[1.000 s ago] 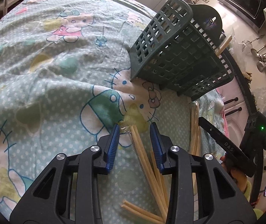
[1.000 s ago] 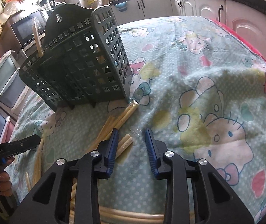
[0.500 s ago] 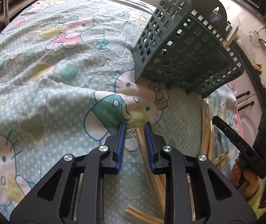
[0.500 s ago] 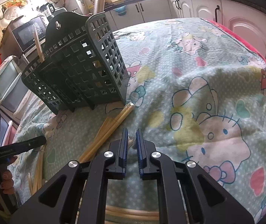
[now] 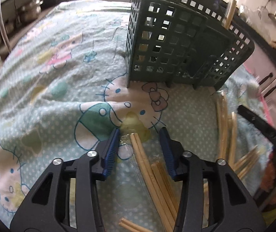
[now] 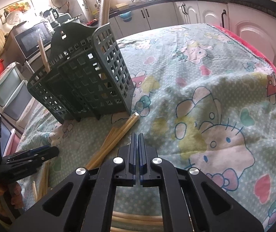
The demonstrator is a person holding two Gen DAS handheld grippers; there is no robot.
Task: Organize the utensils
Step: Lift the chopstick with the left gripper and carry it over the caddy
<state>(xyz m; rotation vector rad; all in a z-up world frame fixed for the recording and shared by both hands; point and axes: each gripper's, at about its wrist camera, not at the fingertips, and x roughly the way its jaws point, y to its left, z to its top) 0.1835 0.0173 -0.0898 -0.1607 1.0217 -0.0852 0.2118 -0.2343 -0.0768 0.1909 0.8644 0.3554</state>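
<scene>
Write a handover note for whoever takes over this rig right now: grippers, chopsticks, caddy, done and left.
Left hand-held gripper: open, jaws just widened, straddling a wrapped chopstick pair on the cloth; pads not pressing.
Right hand-held gripper: just closed, shut; nothing visibly held.
Caddy: upright on the cloth, a few sticks already standing in it.
Loose chopsticks: scattered in front of the caddy and to its side.
Done: some sticks binned. Left: grasp the wrapped pair, likely next, then the rest.
</scene>
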